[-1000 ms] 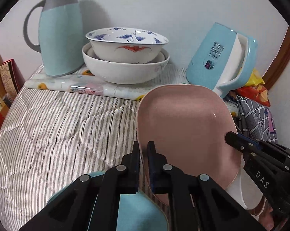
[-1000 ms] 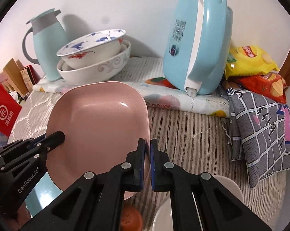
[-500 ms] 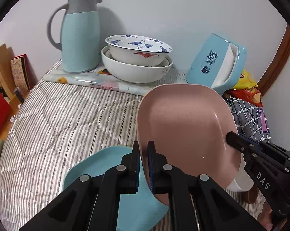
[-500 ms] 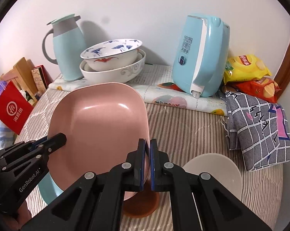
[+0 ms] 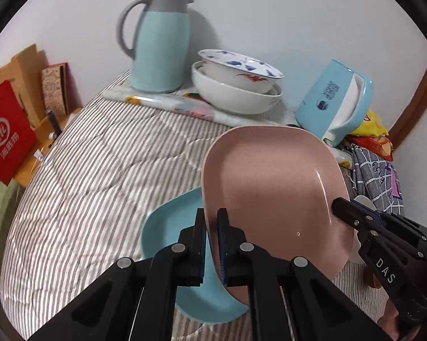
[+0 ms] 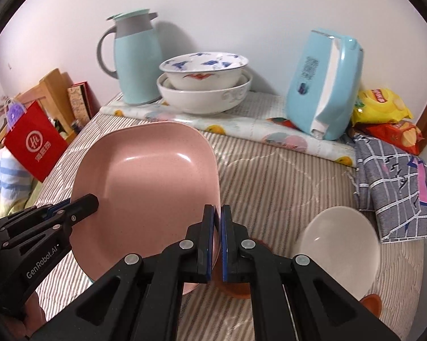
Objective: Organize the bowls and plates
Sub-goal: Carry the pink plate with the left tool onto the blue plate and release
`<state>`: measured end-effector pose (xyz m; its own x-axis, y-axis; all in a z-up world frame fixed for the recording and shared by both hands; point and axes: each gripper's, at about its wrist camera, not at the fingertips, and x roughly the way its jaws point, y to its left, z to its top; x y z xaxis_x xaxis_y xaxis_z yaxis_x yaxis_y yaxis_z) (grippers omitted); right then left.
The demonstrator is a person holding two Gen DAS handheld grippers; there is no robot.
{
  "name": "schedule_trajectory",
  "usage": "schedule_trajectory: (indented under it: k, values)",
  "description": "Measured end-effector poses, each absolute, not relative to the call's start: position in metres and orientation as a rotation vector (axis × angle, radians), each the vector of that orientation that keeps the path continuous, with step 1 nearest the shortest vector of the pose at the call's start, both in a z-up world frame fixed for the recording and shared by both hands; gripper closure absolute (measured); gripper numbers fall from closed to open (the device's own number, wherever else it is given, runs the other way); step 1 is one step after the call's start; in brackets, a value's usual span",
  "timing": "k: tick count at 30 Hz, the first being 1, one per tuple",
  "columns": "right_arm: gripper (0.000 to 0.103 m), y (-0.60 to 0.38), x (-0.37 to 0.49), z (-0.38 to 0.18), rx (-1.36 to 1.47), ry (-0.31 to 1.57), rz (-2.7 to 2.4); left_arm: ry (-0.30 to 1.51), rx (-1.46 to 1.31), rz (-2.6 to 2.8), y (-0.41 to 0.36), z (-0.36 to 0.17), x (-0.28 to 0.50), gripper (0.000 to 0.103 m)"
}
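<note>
Since a second ago you have lifted the pink plate (image 5: 273, 187) higher above the striped bed (image 5: 94, 170), baring the blue plate (image 5: 168, 227) beneath; keep it level and lower it squarely onto that plate; it looks glossy, square-cornered and shallow, tilted in mid-air; your left claw (image 5: 211, 241) and right claw (image 6: 217, 238) each stand narrow, pinching opposite rims.

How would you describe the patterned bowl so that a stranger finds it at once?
Look along the white wall for the tall blue jug. Beside it two bowls are nested; the patterned bowl is the upper one, with blue and red painting, while the lower bowl is plain white.
</note>
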<state>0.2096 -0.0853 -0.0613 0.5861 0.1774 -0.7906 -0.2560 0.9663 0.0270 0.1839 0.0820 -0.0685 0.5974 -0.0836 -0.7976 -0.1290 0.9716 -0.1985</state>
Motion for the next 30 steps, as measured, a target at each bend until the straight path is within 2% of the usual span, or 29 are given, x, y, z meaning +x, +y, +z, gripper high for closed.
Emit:
schedule_trajectory:
  k: [30]
  values:
    - [0.097,-0.045,0.220,-0.115,-0.168,0.992,0.357,1.031,-0.273,0.108,0.108,-0.115,0.170,0.095]
